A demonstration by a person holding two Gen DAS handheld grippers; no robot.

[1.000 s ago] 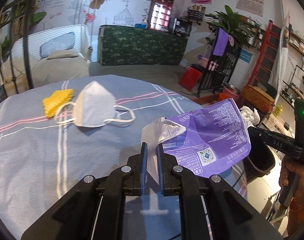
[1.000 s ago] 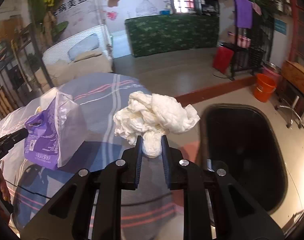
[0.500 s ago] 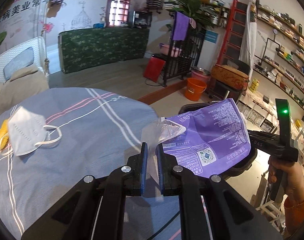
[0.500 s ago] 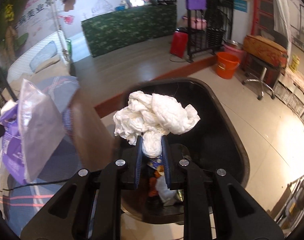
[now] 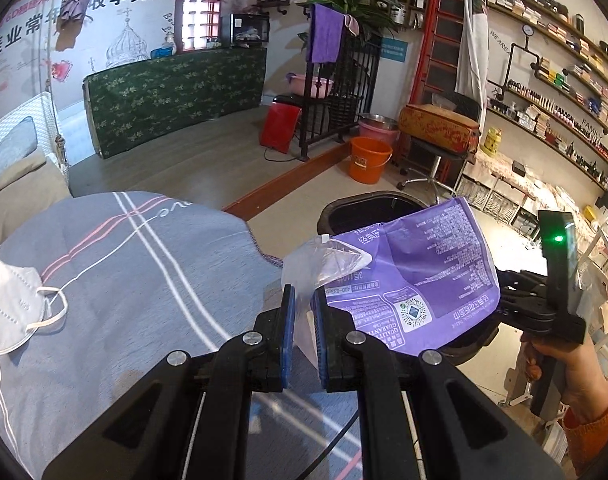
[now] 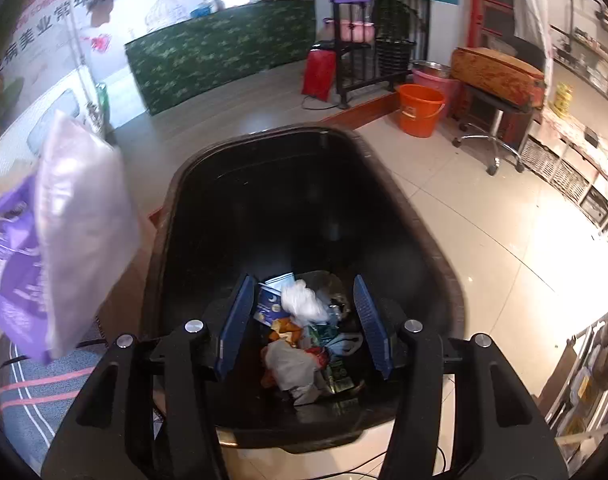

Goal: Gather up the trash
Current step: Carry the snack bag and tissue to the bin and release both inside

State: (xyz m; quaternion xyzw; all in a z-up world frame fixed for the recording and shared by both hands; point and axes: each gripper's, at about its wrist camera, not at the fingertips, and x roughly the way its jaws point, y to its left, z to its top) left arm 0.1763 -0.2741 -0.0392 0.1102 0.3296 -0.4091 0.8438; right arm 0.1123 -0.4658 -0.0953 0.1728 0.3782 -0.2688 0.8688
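Now mid-drop: right hand-held gripper [image 6: 304, 324] over black trash bin [image 6: 420, 236], jaws opening, nothing between them. Left hand-held gripper [image 5: 302, 322] clamped tight on purple plastic wrapper [image 5: 420, 272], hanging beside bin rim. Next move likely: carry wrapper over bin mouth, release. Wrapper crumpled, purple print with clear end, light and floppy. White face mask [image 5: 11, 304] waiting on striped tabletop [image 5: 143, 280].

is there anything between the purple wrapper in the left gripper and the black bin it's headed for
Nothing visible blocks it. The left gripper is shut on the purple wrapper, which hangs beside the open black bin. The right gripper is over the bin's mouth, its jaws opening with nothing between them, and may need to clear away first.
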